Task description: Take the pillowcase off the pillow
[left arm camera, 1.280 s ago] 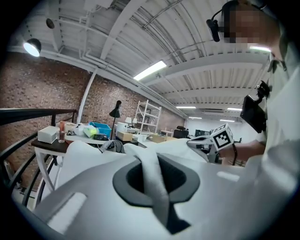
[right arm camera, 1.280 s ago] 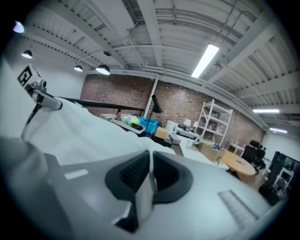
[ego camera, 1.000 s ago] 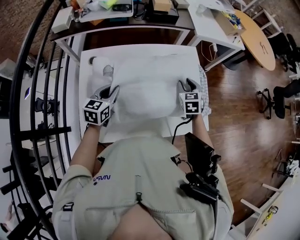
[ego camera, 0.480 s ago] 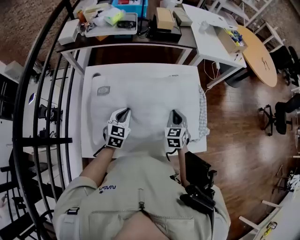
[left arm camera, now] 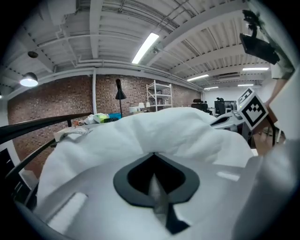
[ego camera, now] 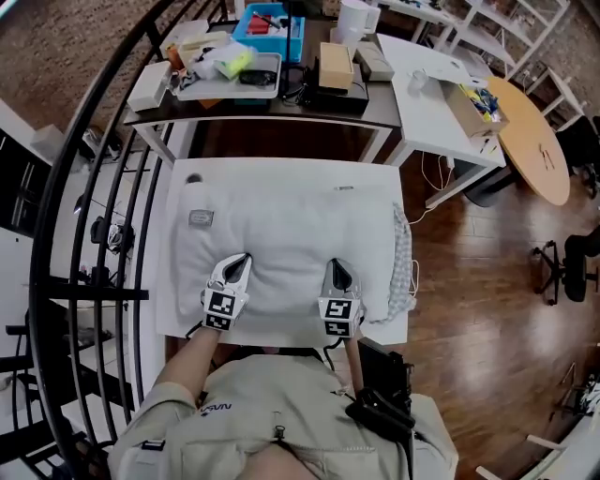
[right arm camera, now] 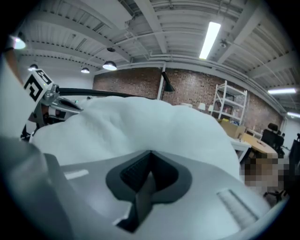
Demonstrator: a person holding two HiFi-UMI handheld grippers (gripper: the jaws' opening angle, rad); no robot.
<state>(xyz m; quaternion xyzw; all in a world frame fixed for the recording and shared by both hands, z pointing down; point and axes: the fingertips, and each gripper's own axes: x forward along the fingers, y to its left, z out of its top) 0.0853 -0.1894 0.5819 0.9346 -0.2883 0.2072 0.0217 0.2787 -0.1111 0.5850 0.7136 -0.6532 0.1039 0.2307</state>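
A white pillow in its pillowcase (ego camera: 291, 225) lies flat on the white table (ego camera: 184, 323). Both grippers rest on its near edge, side by side. My left gripper (ego camera: 239, 262) is shut, and in the left gripper view (left arm camera: 153, 180) a thin fold of the white pillowcase (left arm camera: 154, 136) shows pinched between its dark pads. My right gripper (ego camera: 335, 268) is shut too; in the right gripper view (right arm camera: 149, 180) a strip of fabric runs between its pads, with the pillowcase (right arm camera: 154, 126) bulging just beyond. Each gripper's marker cube shows in the other's view.
A checked cloth (ego camera: 401, 253) hangs at the table's right edge. Behind the table stands a dark desk (ego camera: 281, 103) with a tray, a blue bin (ego camera: 272, 19) and a cardboard box (ego camera: 335, 64). A black railing (ego camera: 94, 187) curves along the left. A white desk (ego camera: 431, 103) stands at back right.
Both grippers moved from the pillow's outer sides inward to its near edge and shut there. The pillow now lies flatter and farther from my body.
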